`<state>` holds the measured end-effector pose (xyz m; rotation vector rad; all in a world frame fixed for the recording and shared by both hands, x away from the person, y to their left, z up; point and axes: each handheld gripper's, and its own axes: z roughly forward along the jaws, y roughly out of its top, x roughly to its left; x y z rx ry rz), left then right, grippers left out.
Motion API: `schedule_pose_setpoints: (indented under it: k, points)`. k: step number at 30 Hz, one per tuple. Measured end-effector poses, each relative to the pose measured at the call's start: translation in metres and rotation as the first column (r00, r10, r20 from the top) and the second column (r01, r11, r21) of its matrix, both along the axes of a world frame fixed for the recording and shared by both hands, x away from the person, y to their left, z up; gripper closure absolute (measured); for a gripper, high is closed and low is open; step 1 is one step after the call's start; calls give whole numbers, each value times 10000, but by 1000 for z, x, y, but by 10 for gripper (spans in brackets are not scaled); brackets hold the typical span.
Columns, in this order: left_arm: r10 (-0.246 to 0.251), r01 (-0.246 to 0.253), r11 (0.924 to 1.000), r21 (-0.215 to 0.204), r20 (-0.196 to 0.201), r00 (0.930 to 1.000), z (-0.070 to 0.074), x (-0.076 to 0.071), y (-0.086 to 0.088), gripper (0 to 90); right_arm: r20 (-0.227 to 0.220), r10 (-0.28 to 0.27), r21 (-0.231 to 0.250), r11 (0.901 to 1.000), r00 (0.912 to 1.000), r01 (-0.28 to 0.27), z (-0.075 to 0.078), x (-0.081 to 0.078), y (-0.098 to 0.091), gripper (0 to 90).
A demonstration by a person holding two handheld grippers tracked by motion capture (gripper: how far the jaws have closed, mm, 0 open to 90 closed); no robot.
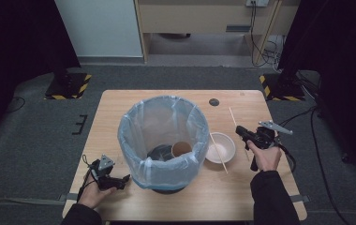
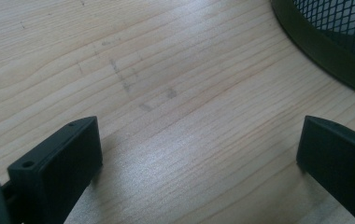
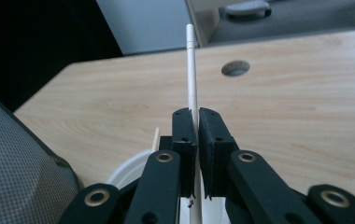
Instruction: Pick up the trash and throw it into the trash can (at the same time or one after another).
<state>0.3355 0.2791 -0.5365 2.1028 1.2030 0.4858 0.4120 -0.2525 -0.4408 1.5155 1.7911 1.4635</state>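
Wooden table (image 1: 120, 105) | right gripper (image 3: 197, 116) clamps chopstick (image 3: 192, 70) (close-up) — left gripper (image 2: 199, 154) open

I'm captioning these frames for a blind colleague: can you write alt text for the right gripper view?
The right claw is shut on a thin wooden chopstick that sticks up past its black jaws above a light wooden table. Below the claw lies the rim of a white bowl with a second stick by it; a mesh bin stands at the left edge.

No readable text (or labels) anywhere.
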Motion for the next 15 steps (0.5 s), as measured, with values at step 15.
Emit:
schedule_pose_setpoints:
  k: [15]
  points:
    - [-7,7,10000,0,1,10000,0,0,0,0,1802,-401,1329,9910,9828,161,48,-15,-20,860]
